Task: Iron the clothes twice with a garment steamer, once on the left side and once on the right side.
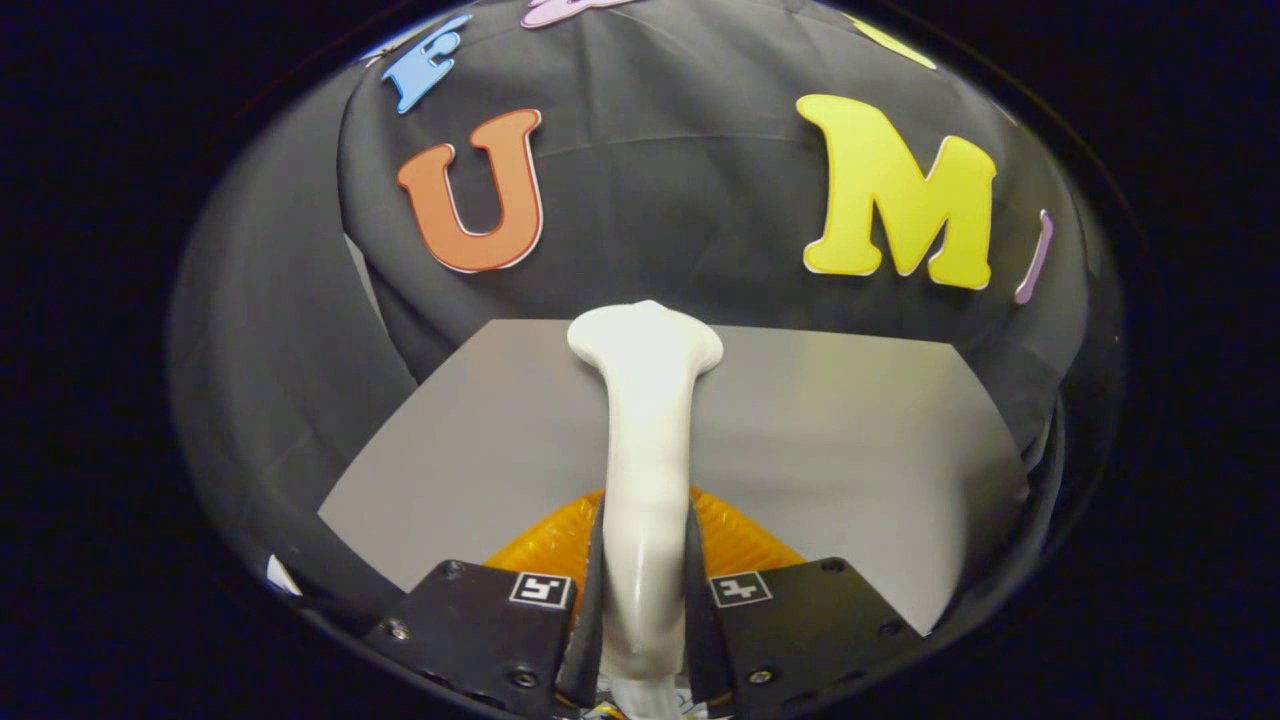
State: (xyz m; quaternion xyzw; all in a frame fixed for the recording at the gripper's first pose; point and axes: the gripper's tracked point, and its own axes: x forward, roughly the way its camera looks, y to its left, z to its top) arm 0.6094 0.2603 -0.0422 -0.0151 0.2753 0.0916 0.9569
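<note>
gripper view: gripper (645,600) at bottom centre, fingers clamped on white garment steamer (647,450) handle; head reaches to frame centre over grey table (850,430). orange part (740,535) beneath. clothes unseen; judged carry step, next bring head to garment.

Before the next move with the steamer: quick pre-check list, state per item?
1. Grip: gripper fingers closed on either side of the white steamer handle: ok.
2. Steamer head free, pointing ahead over the grey table: ok.
3. Orange thing lies under the handle, just ahead of the fingers; what it is: cannot tell.
4. Garment located for the left pass: cannot tell.
5. Steam on: cannot tell.
</note>
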